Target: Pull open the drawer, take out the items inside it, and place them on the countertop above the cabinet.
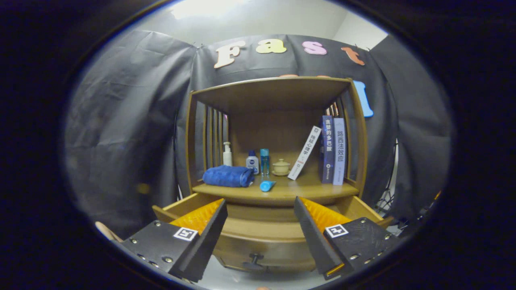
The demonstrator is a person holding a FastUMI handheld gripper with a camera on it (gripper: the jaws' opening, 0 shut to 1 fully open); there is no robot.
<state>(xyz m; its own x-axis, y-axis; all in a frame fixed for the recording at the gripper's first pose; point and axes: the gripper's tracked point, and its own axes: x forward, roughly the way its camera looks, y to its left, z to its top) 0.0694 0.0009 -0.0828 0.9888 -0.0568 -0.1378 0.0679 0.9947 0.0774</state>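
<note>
My claw (260, 225) hangs wide apart with nothing between its fingers, poised over the drawer (262, 233), which stands pulled out from the cabinet with its dark handle (254, 259) below. I cannot see into the drawer well enough to tell what lies inside. Beyond the fingers, on the worktop (290, 189), rest a folded blue towel (228, 176), a blue tube (267, 185) just beside it, a white pump bottle (227, 154), two small bottles (258, 162), a lidded cup (281, 166), a leaning book (305, 153) and two upright books (333, 151).
</note>
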